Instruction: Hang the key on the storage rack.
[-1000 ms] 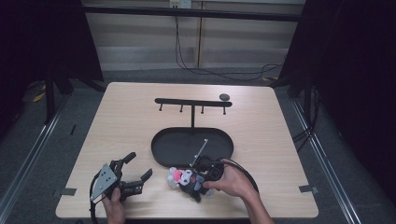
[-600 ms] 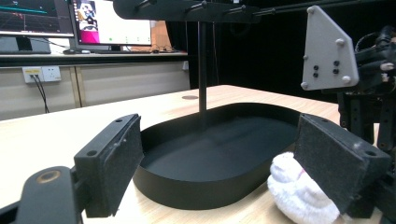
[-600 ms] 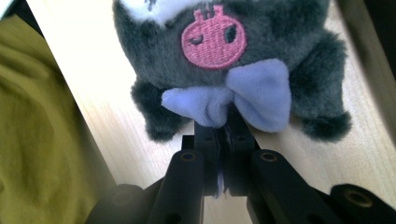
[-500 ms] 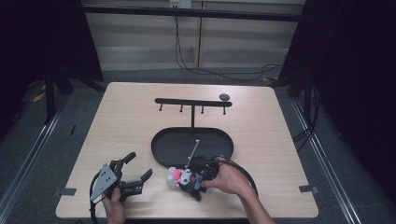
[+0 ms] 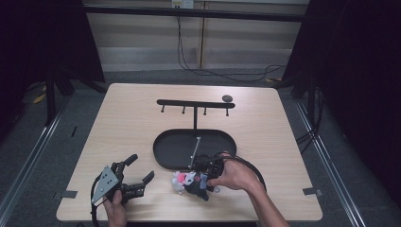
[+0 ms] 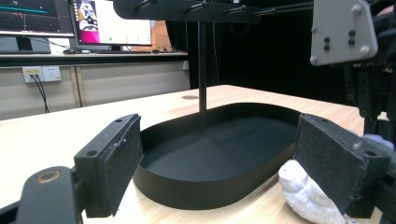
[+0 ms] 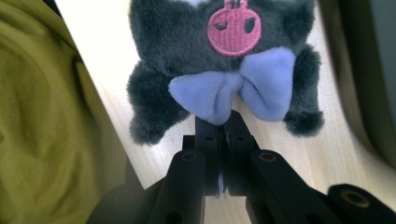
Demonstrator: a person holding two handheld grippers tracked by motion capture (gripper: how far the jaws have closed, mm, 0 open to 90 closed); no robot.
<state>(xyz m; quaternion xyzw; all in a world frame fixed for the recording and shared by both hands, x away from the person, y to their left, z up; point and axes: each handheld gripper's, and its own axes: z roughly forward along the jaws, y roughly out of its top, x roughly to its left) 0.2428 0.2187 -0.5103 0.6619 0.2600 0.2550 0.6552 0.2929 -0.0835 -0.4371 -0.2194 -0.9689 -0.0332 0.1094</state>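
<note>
Lifted a little since before: right gripper (image 5: 196,182), jaws just squeezed tight on soft toy's (image 7: 219,56) purple bow (image 7: 236,91). Toy near table's (image 5: 265,123) front edge, just beside black tray (image 5: 163,146). Left gripper (image 5: 142,170) wide open, gripping nothing.

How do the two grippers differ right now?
The left gripper has its jaws spread wide with nothing between them; the right gripper has its jaws closed on the plush toy, pinching its lilac bow. The left gripper sits apart from the toy at the table's front left; the right gripper is at the toy beside the black tray. Both have black jaws and are each held in a hand.
</note>
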